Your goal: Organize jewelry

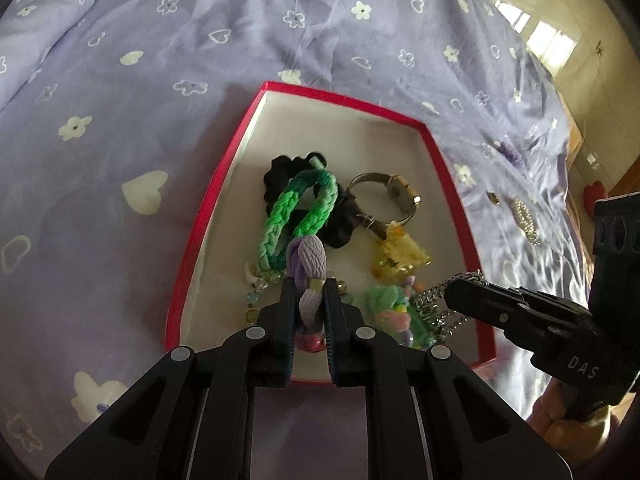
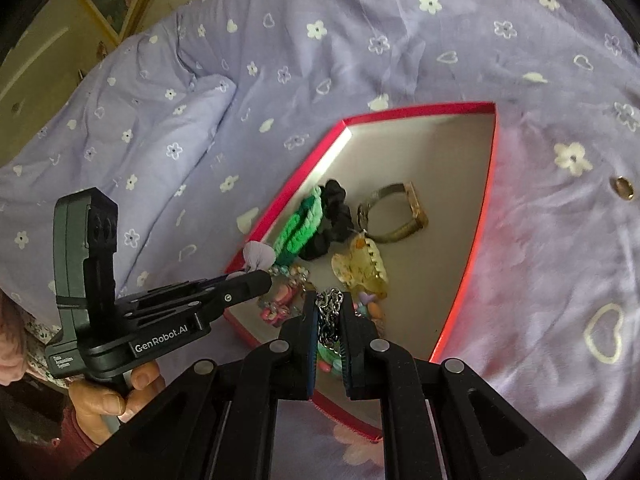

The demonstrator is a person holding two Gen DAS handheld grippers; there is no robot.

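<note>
Hovering over the red box at frame centre, the left gripper pinches a lilac braided band (green braid beside it) while the right gripper clamps a silver chain.

1. The bedsheet is soft, wrinkled lilac cloth, matt.
2. The red box looks like paperboard with a matt pale lining.
3. The green bracelet is braided cord, rough-textured.
4. The scrunchie is matt black fabric.
5. The watch has a shiny metal band.
6. The hair claw is glossy translucent yellow plastic.
7. The chain is bright metal links.
</note>
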